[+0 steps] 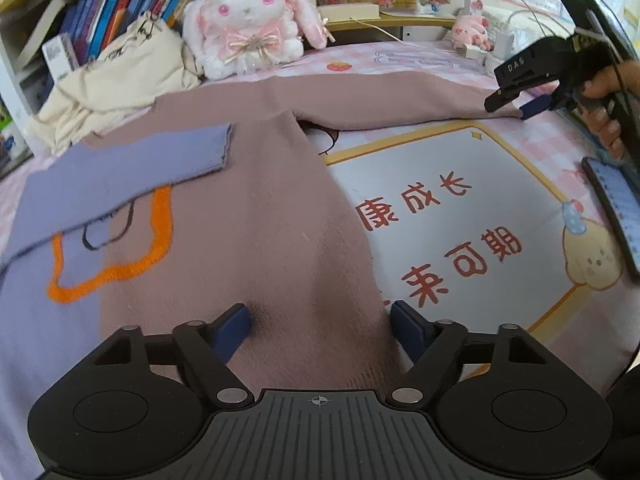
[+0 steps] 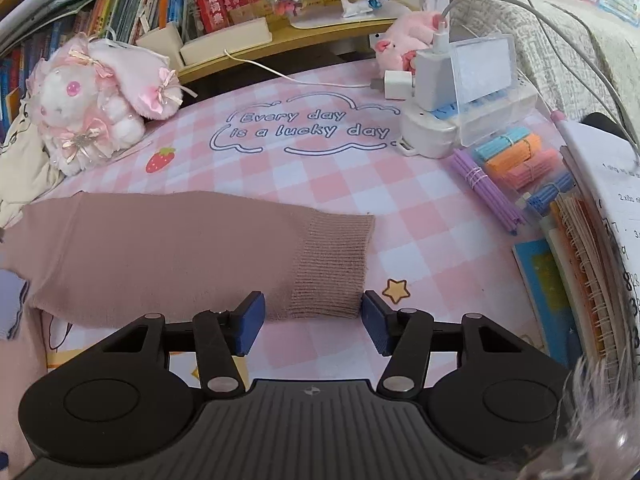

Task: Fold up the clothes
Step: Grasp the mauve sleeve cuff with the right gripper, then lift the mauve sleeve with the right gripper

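Note:
A mauve and lavender sweater (image 1: 256, 208) with an orange outline lies flat on the pink checked desk mat (image 2: 420, 240). Its lavender sleeve (image 1: 132, 164) is folded across the body. The mauve sleeve (image 1: 400, 96) stretches out to the right. My left gripper (image 1: 320, 316) stands open low over the sweater's near edge, one pad on the fabric and the other at its side edge. My right gripper (image 2: 313, 308) is open with the ribbed cuff (image 2: 336, 260) between its pads; a thin gap shows at the right pad. In the left wrist view a hand holds that right gripper (image 1: 509, 107) at the sleeve's end.
A plush rabbit (image 1: 248, 28) and a cream cloth heap (image 1: 120, 76) sit behind the sweater. A phone (image 1: 616, 208) lies at the right. Near the cuff are bundled coloured sticks (image 2: 516, 164), a clear box (image 2: 488, 76) with chargers, and stacked notebooks (image 2: 576, 260).

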Demonstrator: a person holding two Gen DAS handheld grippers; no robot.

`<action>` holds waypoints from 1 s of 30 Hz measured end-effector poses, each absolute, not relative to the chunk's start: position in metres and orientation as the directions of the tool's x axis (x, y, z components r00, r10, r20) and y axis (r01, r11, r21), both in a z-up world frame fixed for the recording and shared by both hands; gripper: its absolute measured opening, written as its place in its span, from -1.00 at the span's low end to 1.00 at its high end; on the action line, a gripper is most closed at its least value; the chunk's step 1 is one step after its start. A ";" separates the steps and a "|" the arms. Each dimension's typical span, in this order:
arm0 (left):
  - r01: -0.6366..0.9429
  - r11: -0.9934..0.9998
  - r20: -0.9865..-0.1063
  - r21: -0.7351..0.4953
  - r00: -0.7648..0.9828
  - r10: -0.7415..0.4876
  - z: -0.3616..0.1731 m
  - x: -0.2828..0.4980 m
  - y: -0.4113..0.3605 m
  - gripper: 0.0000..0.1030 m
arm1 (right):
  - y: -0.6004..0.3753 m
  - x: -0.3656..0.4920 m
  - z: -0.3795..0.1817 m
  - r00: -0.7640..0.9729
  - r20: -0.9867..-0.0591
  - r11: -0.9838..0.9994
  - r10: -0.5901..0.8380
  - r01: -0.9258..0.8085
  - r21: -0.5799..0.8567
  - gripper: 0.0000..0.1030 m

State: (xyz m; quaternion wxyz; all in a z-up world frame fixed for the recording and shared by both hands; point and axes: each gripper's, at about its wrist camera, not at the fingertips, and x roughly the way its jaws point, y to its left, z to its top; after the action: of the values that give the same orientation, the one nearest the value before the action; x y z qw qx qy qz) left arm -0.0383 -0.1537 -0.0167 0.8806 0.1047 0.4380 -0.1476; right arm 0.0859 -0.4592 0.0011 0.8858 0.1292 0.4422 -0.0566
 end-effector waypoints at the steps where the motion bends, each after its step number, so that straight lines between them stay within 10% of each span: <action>1: 0.350 0.935 -0.802 0.055 0.573 -0.167 -0.017 -0.039 -0.154 0.43 | -0.458 0.087 0.001 0.606 -0.795 0.962 0.018 0.206 0.179 -0.16; 6: 0.348 0.936 -0.807 0.057 0.568 -0.162 -0.016 -0.040 -0.154 0.33 | -0.457 0.086 -0.001 0.621 -0.778 0.954 0.099 0.163 0.251 -0.77; 23: 0.372 0.924 -0.804 0.087 0.574 -0.155 -0.012 -0.054 -0.150 -0.52 | -0.479 0.065 0.007 0.692 -0.700 0.851 0.175 0.252 0.462 -0.82; 30: 0.379 0.921 -0.806 0.083 0.569 -0.162 -0.011 -0.056 -0.151 -0.57 | -0.490 0.067 -0.005 0.677 -0.712 0.812 0.187 0.302 0.500 -0.74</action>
State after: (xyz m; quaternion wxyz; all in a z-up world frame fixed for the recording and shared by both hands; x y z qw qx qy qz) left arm -0.0565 -0.1514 -0.0108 0.8769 0.1244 0.4378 -0.1542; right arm 0.0669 -0.4898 -0.0050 0.8633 0.3049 0.4008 -0.0332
